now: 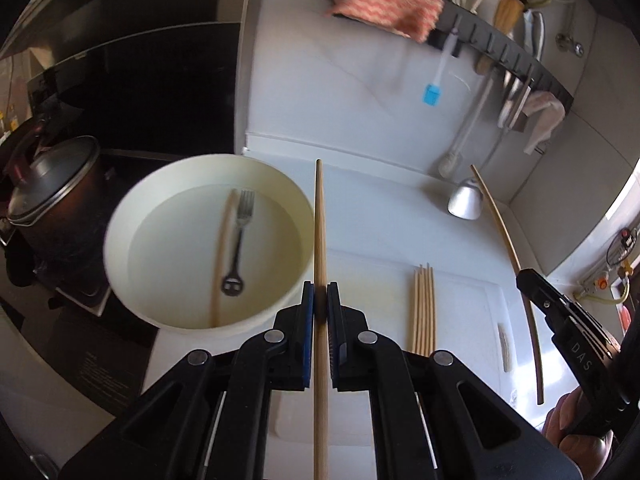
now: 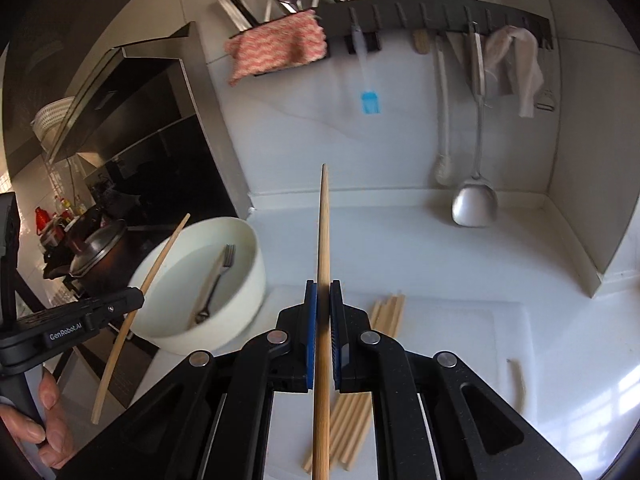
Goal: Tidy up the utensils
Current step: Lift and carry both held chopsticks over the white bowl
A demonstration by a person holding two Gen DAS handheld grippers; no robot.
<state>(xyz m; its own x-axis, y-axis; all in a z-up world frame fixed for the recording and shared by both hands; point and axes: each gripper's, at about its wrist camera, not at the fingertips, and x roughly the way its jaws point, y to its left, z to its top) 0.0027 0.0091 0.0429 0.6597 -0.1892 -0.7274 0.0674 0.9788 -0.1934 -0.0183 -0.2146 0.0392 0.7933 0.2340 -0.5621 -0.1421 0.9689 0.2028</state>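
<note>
The left gripper pinched a wooden chopstick between its blue pads, the stick running straight out past the fingertips and back beneath the body. The right gripper was clamped the same way on a second chopstick, its tip pointing toward the back wall. Each gripper showed at the edge of the other's view with its stick slanting through the closed jaws, and a person's fingers wrapped the left handle.

Below the right gripper, a bundle of chopsticks lay side by side on a white cutting board, which sat on the white counter. Just left of the board stood a white basin holding a fork and one more chopstick lying beside it.

Farther left sat a dark lidded pot. On the back wall, a dark rack carried a pink cloth, a blue brush, a metal spatula and a pale rag.
</note>
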